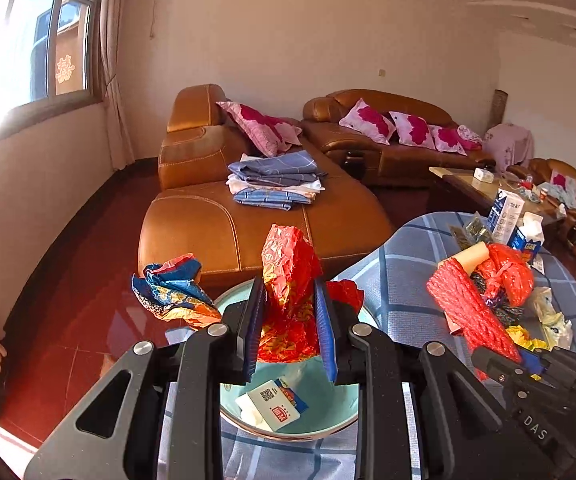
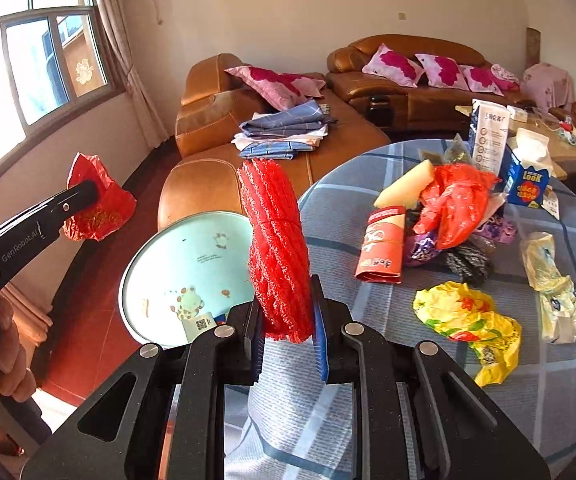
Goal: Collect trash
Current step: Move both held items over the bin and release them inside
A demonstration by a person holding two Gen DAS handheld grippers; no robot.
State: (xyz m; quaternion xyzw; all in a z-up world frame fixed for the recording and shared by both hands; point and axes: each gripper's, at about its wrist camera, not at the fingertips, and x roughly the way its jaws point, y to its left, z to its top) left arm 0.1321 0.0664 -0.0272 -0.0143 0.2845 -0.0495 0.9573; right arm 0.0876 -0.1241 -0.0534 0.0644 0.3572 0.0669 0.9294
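Note:
My left gripper [image 1: 290,320] is shut on a crumpled red foil wrapper [image 1: 288,276] and holds it over a light blue basin [image 1: 328,420] that has cards and paper in it. In the right wrist view the same wrapper [image 2: 100,204] hangs left of the basin [image 2: 176,264]. My right gripper [image 2: 288,320] is shut on a red mesh net [image 2: 278,248], held upright at the basin's right rim. That net also shows in the left wrist view [image 1: 468,308]. A blue and orange wrapper [image 1: 172,292] hangs at the basin's left edge.
A round table with a blue checked cloth [image 2: 428,380] holds a trash pile: red plastic bag [image 2: 456,204], yellow bag [image 2: 472,320], pale bag [image 2: 552,280], red packet [image 2: 382,248], blue carton [image 2: 526,176]. A brown leather sofa [image 2: 216,168] with folded cloths stands behind.

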